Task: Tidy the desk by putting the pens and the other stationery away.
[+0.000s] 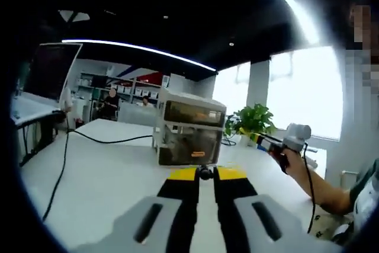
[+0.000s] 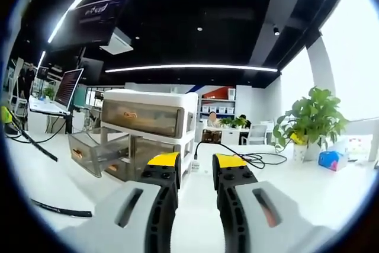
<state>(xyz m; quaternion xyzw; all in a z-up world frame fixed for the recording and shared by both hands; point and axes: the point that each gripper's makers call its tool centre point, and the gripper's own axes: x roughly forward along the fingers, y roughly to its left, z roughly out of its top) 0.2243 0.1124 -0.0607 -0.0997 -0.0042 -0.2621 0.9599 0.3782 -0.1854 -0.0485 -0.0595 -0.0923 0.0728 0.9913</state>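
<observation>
White desk (image 1: 100,182) is under both of your grippers, and on it stands the small drawer cabinet (image 2: 148,131), which I judge is the place for the stationery. In the right gripper view its middle drawer (image 2: 95,152) is pulled out toward the left, while the upper drawer looks closed. I cannot find any pens or other stationery on the part of the desk that is visible, so you must look for them before you move.

The left gripper (image 1: 205,191) has its yellow-tipped jaws almost pressed together, with only a thin gap and nothing between them. The right gripper (image 2: 196,173) has its jaws a little apart and also holds nothing. In the left gripper view, your right gripper (image 1: 284,141) is visible at the right, held in your hand (image 1: 291,161) above the desk edge, with its cable hanging down.

Some things could go wrong from here. The open drawer sticks out just beside the right gripper, so a careless swing could hit it or push the light cabinet along the smooth desk. A black cable (image 1: 62,164) lies across the desk, and another cable (image 2: 251,159) lies behind the cabinet near the plant (image 2: 311,122); a jaw could catch one and drag it. With the left jaws so nearly closed, you cannot take a pen until you open them.
</observation>
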